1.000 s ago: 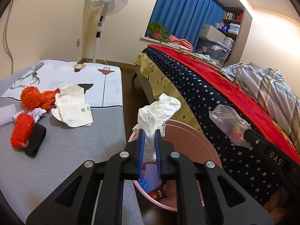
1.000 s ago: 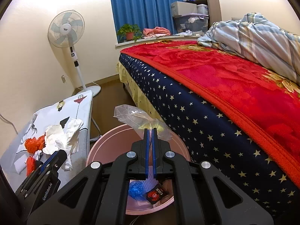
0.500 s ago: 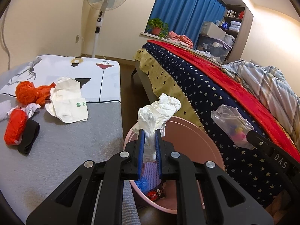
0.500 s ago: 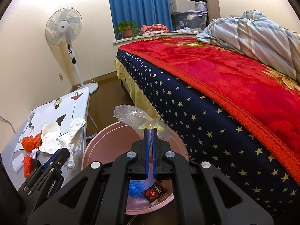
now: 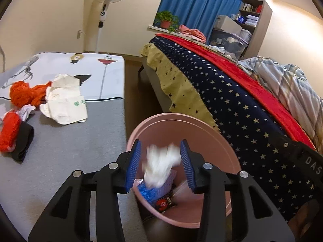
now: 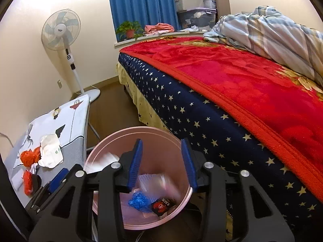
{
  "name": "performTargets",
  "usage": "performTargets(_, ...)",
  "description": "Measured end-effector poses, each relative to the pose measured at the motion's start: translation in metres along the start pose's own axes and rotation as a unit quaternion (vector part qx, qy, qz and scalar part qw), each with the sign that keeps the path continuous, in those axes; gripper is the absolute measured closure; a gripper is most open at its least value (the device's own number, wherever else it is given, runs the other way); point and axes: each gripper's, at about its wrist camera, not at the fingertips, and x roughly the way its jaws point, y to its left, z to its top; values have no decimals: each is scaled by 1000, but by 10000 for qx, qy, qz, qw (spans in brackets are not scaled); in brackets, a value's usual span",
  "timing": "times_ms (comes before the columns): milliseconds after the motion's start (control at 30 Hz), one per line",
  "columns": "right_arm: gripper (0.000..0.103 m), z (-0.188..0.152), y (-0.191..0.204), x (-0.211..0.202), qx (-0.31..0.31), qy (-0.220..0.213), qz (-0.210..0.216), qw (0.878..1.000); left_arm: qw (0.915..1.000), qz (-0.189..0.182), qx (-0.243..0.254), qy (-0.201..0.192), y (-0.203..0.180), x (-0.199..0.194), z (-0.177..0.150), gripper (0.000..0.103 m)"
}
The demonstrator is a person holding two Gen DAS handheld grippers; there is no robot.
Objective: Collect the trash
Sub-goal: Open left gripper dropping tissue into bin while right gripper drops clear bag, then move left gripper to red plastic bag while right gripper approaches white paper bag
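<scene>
over the round pink plastic bin [image 5: 203, 133], both grippers' jaws are opening; the left gripper [image 5: 160, 163] drops a crumpled white tissue wad [image 5: 161, 167], light and soft, pinchable anywhere.

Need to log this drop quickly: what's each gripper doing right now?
Left gripper: jaws opening, white crumpled paper falling free between them into the pink bin.
Right gripper: jaws opening, holding nothing; clear plastic bag dropping into the bin.
</scene>
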Motion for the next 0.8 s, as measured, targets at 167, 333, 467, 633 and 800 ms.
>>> performTargets(167,62,-2,7,-11,-129,-116,227,9996,9998,79,-49,-147,11,-20,5,64)
performTargets(333,62,-5,20,-26,-329,-262,471,9980,9993,157,-22,-339,27,-45,8,64)
performTargets(467,62,-7,35,-38,-421,-345,724,9959,9983,313,-40,-483,46,-67,10,71)
performTargets(633,62,-13,56,-49,-481,-370,1004,9931,9959,638,-55,-634,77,-95,9,75)
performTargets(800,71,-21,83,-54,-657,-422,1252,9890,9917,973,-382,-747,115,-117,4,77)
